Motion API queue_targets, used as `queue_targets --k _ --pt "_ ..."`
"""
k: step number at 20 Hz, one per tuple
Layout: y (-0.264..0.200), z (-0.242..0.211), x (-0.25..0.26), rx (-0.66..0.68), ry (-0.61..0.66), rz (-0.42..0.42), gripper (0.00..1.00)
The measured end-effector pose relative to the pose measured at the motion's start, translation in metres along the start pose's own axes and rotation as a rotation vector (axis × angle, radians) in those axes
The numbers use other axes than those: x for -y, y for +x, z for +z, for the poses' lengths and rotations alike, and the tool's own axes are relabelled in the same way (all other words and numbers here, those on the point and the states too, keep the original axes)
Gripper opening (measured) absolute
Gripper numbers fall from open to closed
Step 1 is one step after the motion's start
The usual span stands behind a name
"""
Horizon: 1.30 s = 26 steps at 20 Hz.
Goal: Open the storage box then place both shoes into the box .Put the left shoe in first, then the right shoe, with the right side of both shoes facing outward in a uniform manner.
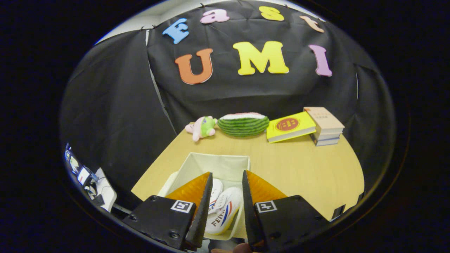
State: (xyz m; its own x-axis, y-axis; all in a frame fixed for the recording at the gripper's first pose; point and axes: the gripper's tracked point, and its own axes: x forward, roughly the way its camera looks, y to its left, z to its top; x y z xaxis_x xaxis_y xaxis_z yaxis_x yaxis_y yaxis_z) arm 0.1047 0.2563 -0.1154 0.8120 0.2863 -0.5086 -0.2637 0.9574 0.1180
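The gripper fingers stood apart with nothing between them, and they covered the near corners of the storage box. The two shoes showed only through the gap between the fingers; their toes and heels were hidden, so which was left or right could not be told. Lower left of the frame, a clutter of small items was too small and warped to identify. The table was cut off at its near right corner.
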Motion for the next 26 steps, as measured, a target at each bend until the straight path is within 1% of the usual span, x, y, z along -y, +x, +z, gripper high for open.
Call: queue_targets --k 2,4,5,6,8,11,12,15,19,21,24,26 --pt "-0.017 0.01 0.002 0.107 -0.046 -0.016 0.53" --pt "-0.033 0.025 0.013 0.202 -0.085 -0.062 0.78" --pt "-0.04 0.032 0.014 0.26 -0.097 -0.069 0.91" --pt "-0.051 0.038 0.017 0.308 -0.102 -0.083 1.0" --pt "-0.074 0.044 0.026 0.386 -0.073 -0.114 1.0" --pt "-0.109 0.052 0.049 0.523 -0.036 -0.21 1.0" --pt "-0.117 0.05 0.048 0.547 -0.025 -0.213 1.0" --pt "-0.139 0.039 0.046 0.578 -0.032 -0.19 1.0" --pt "-0.159 0.028 0.049 0.584 -0.039 -0.205 1.0" --pt "-0.167 0.028 0.052 0.585 -0.024 -0.206 1.0" --pt "-0.177 0.032 0.061 0.604 -0.01 -0.23 1.0" --pt "-0.177 0.034 0.062 0.604 0.0 -0.228 1.0"
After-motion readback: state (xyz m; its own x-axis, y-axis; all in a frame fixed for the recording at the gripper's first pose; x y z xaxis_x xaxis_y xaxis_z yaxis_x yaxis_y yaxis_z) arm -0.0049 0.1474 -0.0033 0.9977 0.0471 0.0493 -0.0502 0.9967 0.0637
